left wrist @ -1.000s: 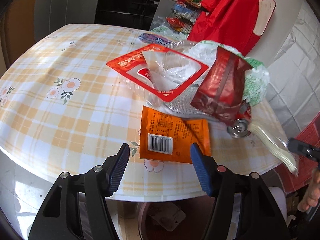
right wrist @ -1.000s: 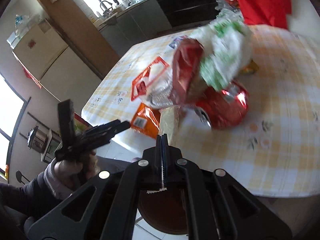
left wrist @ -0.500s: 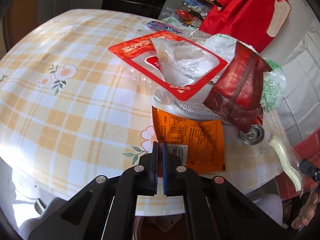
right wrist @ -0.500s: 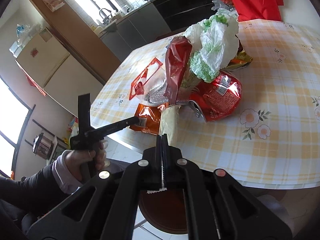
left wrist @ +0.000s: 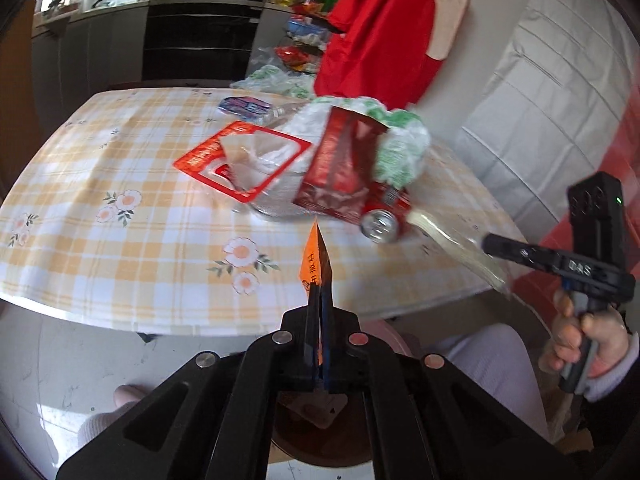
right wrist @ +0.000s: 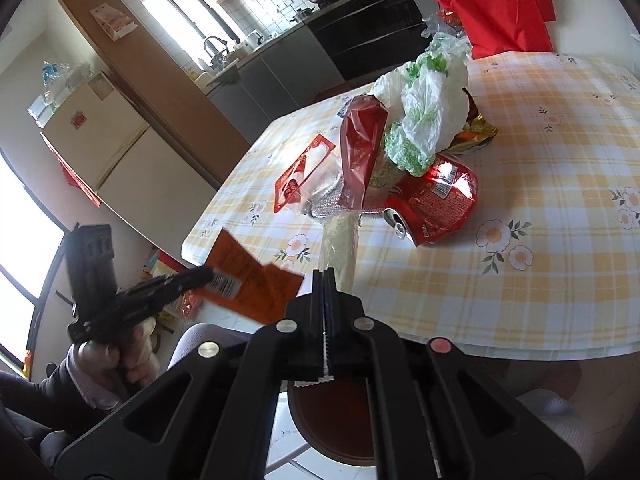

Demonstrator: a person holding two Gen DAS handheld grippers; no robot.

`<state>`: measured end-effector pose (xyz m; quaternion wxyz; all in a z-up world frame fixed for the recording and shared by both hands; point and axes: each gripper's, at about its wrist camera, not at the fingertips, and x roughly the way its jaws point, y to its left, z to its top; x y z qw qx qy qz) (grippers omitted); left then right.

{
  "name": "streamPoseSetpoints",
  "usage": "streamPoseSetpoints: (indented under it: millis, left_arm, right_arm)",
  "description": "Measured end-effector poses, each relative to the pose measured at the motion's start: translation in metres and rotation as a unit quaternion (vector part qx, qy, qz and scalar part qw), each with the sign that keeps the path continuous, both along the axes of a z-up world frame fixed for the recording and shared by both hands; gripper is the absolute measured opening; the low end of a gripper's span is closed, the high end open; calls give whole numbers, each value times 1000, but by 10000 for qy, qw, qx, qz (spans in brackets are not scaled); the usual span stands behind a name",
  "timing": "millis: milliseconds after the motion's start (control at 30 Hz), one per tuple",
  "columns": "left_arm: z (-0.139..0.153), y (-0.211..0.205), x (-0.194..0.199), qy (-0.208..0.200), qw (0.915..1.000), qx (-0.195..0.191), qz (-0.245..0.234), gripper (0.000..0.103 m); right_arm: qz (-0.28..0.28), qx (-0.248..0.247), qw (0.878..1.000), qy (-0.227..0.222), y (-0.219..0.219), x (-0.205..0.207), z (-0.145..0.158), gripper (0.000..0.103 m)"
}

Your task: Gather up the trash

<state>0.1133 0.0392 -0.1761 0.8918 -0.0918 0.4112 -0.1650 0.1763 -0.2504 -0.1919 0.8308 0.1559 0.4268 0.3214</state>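
Note:
My left gripper [left wrist: 319, 300] is shut on an orange snack packet [left wrist: 314, 260], held edge-on off the table's front edge; the packet also shows in the right wrist view [right wrist: 248, 284]. My right gripper [right wrist: 329, 280] is shut on a clear plastic wrapper [right wrist: 340, 240], also visible in the left wrist view [left wrist: 452, 244]. A trash pile lies on the checked table [left wrist: 120, 256]: a red-rimmed clear tray [left wrist: 244, 160], a dark red pouch [left wrist: 340, 176], a crushed red can [right wrist: 436, 200] and a white-green plastic bag [right wrist: 428, 108].
A brown round bin [right wrist: 332, 424] stands on the floor below the table's front edge, under both grippers. A red cloth [left wrist: 384, 40] hangs behind the table. Kitchen counters and a fridge [right wrist: 104, 136] stand beyond.
My left gripper closed on the orange packet and lifted it off the table toward the front edge. My right gripper stayed shut on the clear wrapper.

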Motion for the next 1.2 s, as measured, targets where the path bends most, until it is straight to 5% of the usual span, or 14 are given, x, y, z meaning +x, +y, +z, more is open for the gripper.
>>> streamPoseSetpoints:
  millis: [400, 467, 600, 667, 867, 967, 1033, 1200]
  left_arm:
    - [-25, -48, -26, 407, 9977, -248, -485, 5]
    - [-25, -52, -30, 303, 9981, -199, -495, 42]
    - [-17, -53, -35, 60, 9994, 40, -350, 57]
    - [-12, -44, -35, -39, 9999, 140, -93, 76]
    - [-1, -5, -36, -234, 9974, 141, 670, 92]
    - [-3, 12, -35, -159, 9952, 88, 960, 93]
    - [-5, 17, -35, -118, 9944, 73, 1049, 93]
    - [-10, 19, -37, -79, 9939, 124, 1094, 94]
  right_arm:
    - [-105, -32, 9999, -54, -10, -15, 5, 5]
    - [-101, -42, 9999, -58, -11, -17, 4, 5]
    - [-47, -91, 9999, -35, -8, -21, 2, 5]
    - [-4, -128, 9999, 0, -5, -23, -1, 5]
    - [239, -243, 9993, 125, 12, -27, -8, 5]
    - [427, -329, 9984, 146, 22, -28, -10, 23]
    - [459, -388, 9981, 106, 27, -30, -9, 50]
    - [259, -782, 9966, -49, 32, -31, -5, 90]
